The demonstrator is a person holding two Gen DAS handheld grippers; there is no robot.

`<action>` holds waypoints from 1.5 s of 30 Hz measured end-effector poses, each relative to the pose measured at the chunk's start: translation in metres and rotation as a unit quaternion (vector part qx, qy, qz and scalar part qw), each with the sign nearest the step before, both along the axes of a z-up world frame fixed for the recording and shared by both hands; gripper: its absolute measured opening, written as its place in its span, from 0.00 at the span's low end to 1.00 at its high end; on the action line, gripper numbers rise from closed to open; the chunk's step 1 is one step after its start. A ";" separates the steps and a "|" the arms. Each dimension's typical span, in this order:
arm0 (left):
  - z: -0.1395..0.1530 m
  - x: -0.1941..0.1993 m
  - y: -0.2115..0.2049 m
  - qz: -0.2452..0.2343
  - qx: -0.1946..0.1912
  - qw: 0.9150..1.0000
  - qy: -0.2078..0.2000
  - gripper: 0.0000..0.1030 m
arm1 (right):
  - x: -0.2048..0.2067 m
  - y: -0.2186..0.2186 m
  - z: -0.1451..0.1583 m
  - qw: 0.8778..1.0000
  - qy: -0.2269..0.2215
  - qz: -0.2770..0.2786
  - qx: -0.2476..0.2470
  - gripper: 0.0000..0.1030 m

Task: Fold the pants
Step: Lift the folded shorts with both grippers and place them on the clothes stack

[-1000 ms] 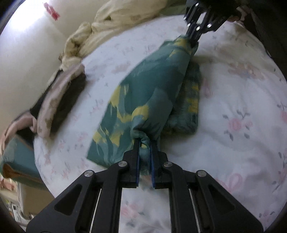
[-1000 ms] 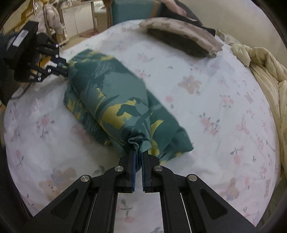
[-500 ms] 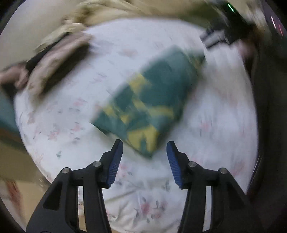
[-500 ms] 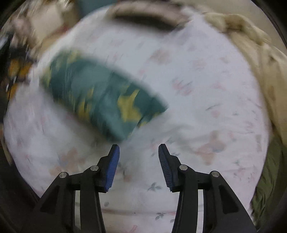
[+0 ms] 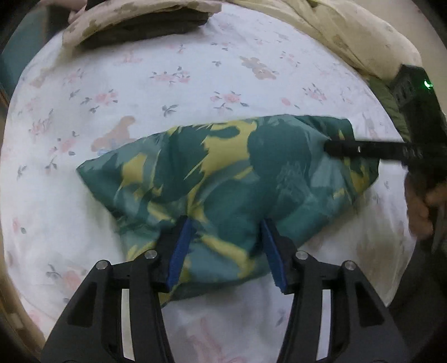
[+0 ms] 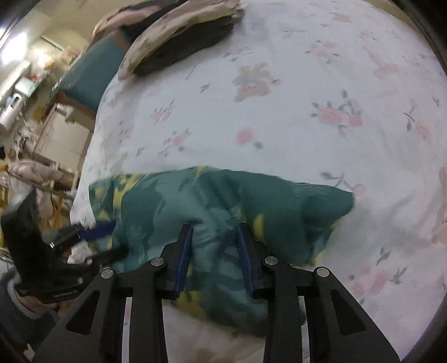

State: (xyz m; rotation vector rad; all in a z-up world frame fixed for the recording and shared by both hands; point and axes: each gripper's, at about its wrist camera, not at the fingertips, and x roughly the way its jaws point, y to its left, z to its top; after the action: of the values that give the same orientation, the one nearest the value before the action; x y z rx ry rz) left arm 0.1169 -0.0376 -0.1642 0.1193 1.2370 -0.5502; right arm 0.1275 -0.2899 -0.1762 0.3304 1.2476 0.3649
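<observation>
The pants (image 5: pixel 232 178) are green with yellow patches, folded into a thick bundle on the floral bed sheet (image 5: pixel 173 83). My left gripper (image 5: pixel 225 237) is open, its blue-padded jaws straddling the bundle's near edge. My right gripper (image 6: pixel 214 240) is open too, jaws either side of a fabric ridge on the pants (image 6: pixel 218 206). The right gripper also shows in the left wrist view (image 5: pixel 335 148), resting on the bundle's right end. The left gripper shows in the right wrist view (image 6: pixel 103 240) at the bundle's left end.
A folded beige and dark garment (image 5: pixel 134 25) lies at the far side of the bed; it also shows in the right wrist view (image 6: pixel 181 42). A cream quilt (image 5: pixel 349 33) is heaped at the back right. A teal chair (image 6: pixel 86 75) stands beside the bed.
Both grippers let go of the pants and opened. The bundle dropped flat onto the sheet. Both grippers then came back down over its edges.
</observation>
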 end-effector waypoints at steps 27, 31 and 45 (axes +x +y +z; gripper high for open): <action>-0.011 0.038 0.070 0.153 -0.106 0.981 0.048 0.80 | -0.012 -0.032 -0.017 0.990 0.067 -0.085 0.089 0.86; -0.012 0.034 0.052 0.123 -0.113 0.985 0.039 0.51 | -0.008 -0.018 -0.018 0.996 0.045 -0.048 0.063 0.73; 0.105 0.097 0.065 0.133 -0.206 0.968 -0.046 0.10 | 0.053 -0.006 0.093 0.986 -0.101 -0.014 0.132 0.18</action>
State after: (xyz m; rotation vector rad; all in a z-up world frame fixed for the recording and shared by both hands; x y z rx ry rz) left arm 0.2138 0.0274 -0.0590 -0.3633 1.0064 -0.5492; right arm 0.1805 -0.2955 -0.0836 0.5237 0.9951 0.5293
